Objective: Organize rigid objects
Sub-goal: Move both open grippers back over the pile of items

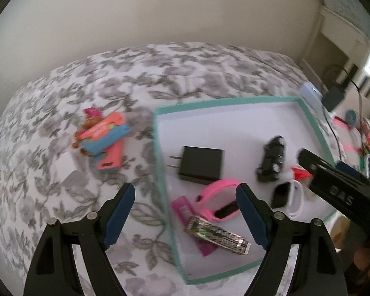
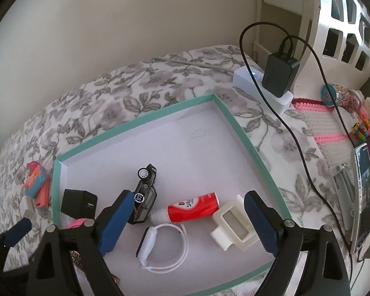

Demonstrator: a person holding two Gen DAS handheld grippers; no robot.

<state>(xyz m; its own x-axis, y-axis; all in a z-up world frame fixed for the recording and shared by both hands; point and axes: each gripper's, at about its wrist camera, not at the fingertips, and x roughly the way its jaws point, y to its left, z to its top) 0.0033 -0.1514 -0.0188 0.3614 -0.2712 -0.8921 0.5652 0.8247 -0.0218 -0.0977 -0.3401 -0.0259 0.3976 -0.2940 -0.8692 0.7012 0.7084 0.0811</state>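
Plastic stuff mostly: light, stiff, nothing fragile. Still outside the tray (image 1: 160, 133), on the bedspread (image 1: 86, 79) to its left: a pink/blue toy pile (image 1: 103, 140) and a white block (image 1: 70, 175) just near of it. The pile looks loose and lumpy, so I'd grip 1 piece across its flat sides; the block is smooth, maybe slippery, best taken across its short width.

Left gripper (image 1: 185, 197) is tilted steeply down, straddling the tray's left rim, jaws wide, nothing held. Right gripper (image 2: 187, 209) also points steeply down over the tray's near part, jaws wide, empty; tube (image 2: 192, 209), frame (image 2: 234, 224) and watch (image 2: 160, 244) lie under it, untouched.
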